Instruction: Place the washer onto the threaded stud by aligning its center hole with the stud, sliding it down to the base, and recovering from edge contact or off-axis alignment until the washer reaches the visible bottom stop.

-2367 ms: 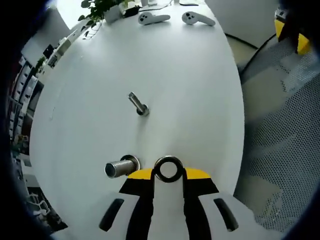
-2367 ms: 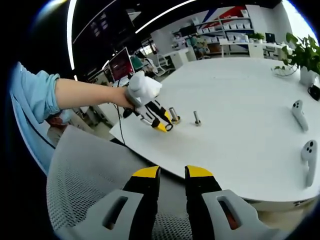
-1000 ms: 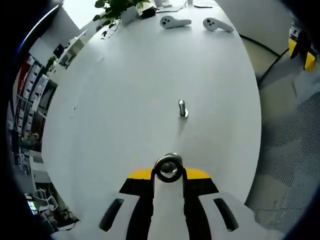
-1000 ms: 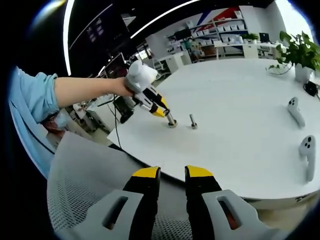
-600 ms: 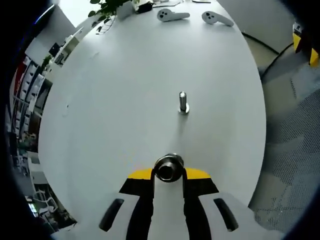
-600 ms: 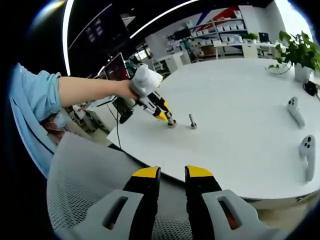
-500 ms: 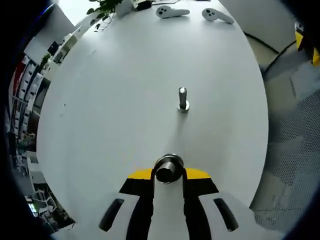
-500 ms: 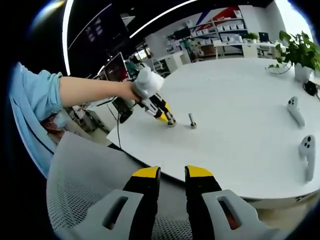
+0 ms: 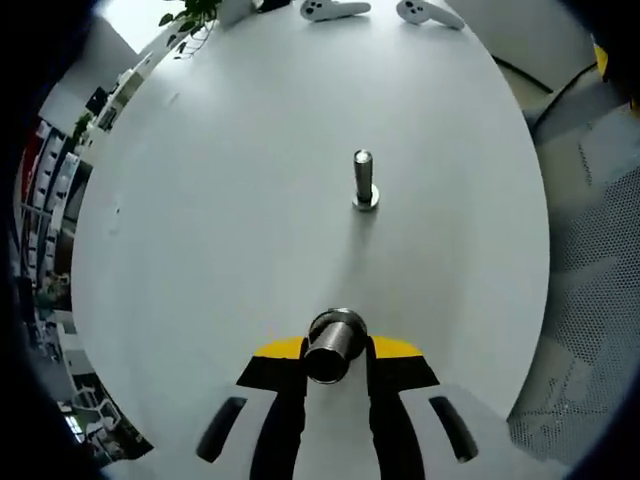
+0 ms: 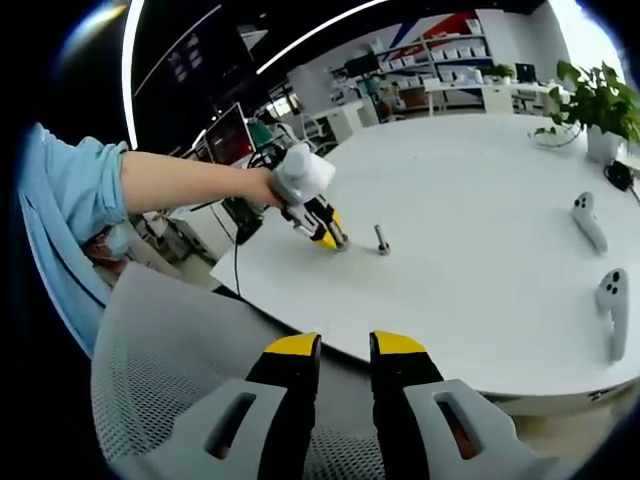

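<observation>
The white tabletop (image 9: 220, 200) carried two white handheld controllers (image 10: 590, 222) near its far edge, a potted plant (image 10: 600, 110), and two metal uprights. A mesh chair (image 10: 170, 380) stood under the right gripper (image 10: 345, 352), whose jaws stood narrowly apart, holding nothing. The left gripper (image 9: 335, 352) had its jaws closed on the washer (image 9: 335, 328), ringed around the threaded stud (image 9: 330, 352). A smaller bolt (image 9: 364, 180) stood upright, well apart, beyond it.
</observation>
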Tool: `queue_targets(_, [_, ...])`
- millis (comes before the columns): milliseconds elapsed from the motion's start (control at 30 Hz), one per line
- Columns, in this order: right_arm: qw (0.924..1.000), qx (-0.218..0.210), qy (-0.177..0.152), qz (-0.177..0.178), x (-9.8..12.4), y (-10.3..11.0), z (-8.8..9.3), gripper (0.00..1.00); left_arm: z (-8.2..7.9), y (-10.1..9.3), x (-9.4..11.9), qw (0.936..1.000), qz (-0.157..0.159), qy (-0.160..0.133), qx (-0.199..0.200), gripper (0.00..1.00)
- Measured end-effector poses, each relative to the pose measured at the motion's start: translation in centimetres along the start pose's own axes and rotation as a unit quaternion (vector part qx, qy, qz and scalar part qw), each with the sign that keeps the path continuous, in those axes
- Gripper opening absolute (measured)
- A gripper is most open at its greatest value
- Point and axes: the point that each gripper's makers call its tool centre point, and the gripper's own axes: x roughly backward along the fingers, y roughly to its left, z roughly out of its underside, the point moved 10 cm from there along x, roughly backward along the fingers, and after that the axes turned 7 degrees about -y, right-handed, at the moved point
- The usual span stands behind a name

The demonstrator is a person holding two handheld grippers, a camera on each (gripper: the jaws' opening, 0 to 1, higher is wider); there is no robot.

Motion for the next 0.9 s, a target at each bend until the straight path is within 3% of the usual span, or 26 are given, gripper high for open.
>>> queue_targets(167, [1.0000, 0.002, 0.004, -0.001, 0.0, 0.0, 0.0, 0.22, 1.5, 0.5, 2.4, 0.9991, -0.028, -0.024, 0.020, 0.30])
queue_targets(400, [1.0000, 0.003, 0.006, -0.002, 0.0, 0.0, 0.0, 0.22, 5.1, -0.6, 8.5, 0.9905, -0.076, -0.090, 0.070, 0.35])
queue_targets(533, [1.0000, 0.002, 0.006, 0.000, 0.0, 0.0, 0.0, 0.22, 6.0, -2.3, 12.7, 0.9708, -0.074, -0.167, 0.156, 0.36])
queue_targets(567, [1.0000, 0.002, 0.005, 0.000, 0.0, 0.0, 0.0, 0.22, 6.1, -2.9, 14.3, 0.9648, -0.083, -0.189, 0.163, 0.36])
queue_targets(633, [1.0000, 0.001, 0.002, 0.001, 0.0, 0.0, 0.0, 0.22, 6.6, -4.0, 16.5, 0.9607, -0.097, -0.213, 0.149, 0.36])
queue_targets(667, [1.0000, -0.001, 0.000, 0.002, 0.0, 0.0, 0.0, 0.22, 6.8, -4.5, 17.5, 0.9554, -0.102, -0.228, 0.158, 0.36])
queue_targets(733, [1.0000, -0.003, -0.003, 0.005, 0.1, -0.1, 0.0, 0.22, 6.8, -6.1, 19.7, 0.9380, -0.100, -0.274, 0.187, 0.36])
queue_targets(800, [0.9998, -0.009, -0.011, 0.012, 0.1, -0.1, 0.0, 0.22, 7.0, -7.6, 21.9, 0.9156, -0.100, -0.325, 0.214, 0.36])
queue_targets(833, [0.9997, -0.012, -0.018, 0.015, 0.2, -0.1, -0.1, 0.21, 7.2, -8.5, 23.0, 0.8993, -0.106, -0.359, 0.227, 0.36])
queue_targets(867, [0.9997, -0.010, -0.017, 0.012, 0.2, -0.1, -0.1, 0.21, 7.4, -9.1, 23.5, 0.8886, -0.107, -0.380, 0.234, 0.36])
queue_targets(900, [0.9997, -0.010, -0.017, 0.012, 0.2, -0.1, -0.1, 0.21, 7.7, -10.2, 24.2, 0.8651, -0.108, -0.422, 0.249, 0.36])
